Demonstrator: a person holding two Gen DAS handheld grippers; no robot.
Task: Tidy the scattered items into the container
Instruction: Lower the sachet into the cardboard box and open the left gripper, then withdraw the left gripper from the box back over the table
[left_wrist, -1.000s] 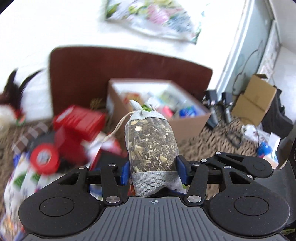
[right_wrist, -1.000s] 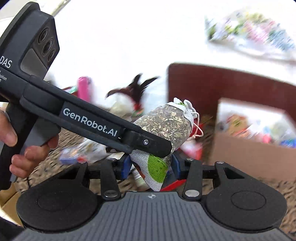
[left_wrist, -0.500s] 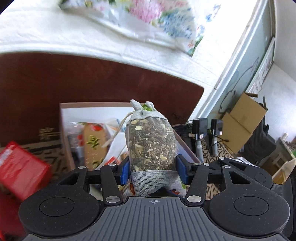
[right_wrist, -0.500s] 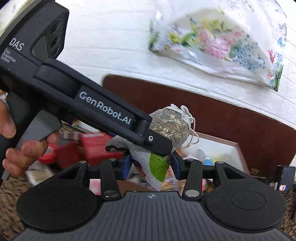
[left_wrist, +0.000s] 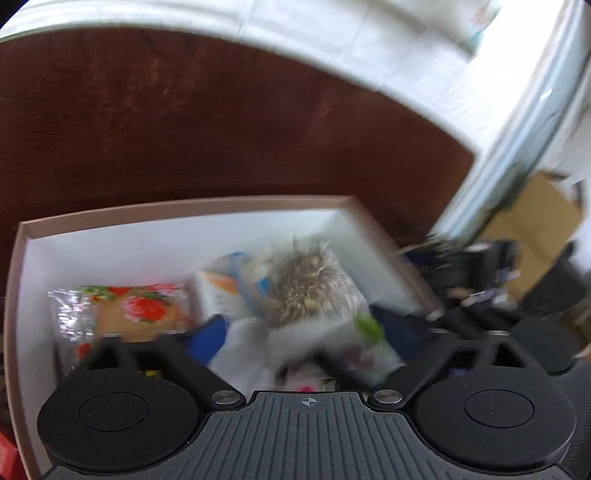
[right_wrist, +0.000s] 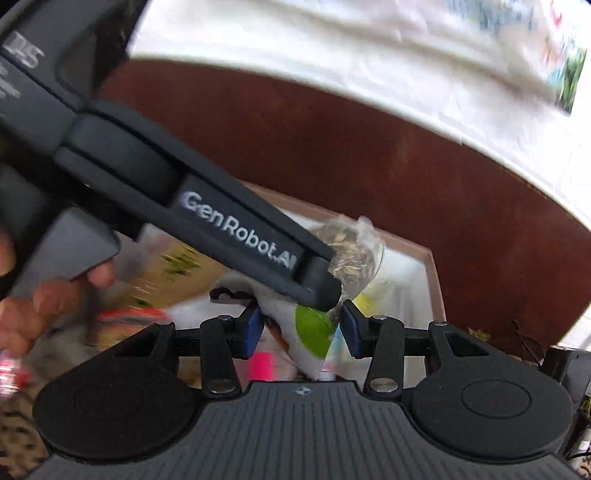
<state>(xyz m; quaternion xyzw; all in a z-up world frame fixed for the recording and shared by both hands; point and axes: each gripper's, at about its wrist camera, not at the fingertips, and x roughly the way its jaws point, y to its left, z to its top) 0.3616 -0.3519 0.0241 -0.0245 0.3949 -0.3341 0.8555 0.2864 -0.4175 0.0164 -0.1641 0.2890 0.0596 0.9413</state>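
We see the left gripper (left_wrist: 306, 332) spread wide above the box (left_wrist: 184, 212), herb sachet (left_wrist: 314, 280) blurred between its fingers; right gripper (right_wrist: 301, 330) likewise released.

White lettering "GenRobot.AI" runs along the black arm of the left gripper (right_wrist: 255, 243), crossing the middle of the right wrist view. At the upper left of that frame, blurred letters on its body look like "DAS".
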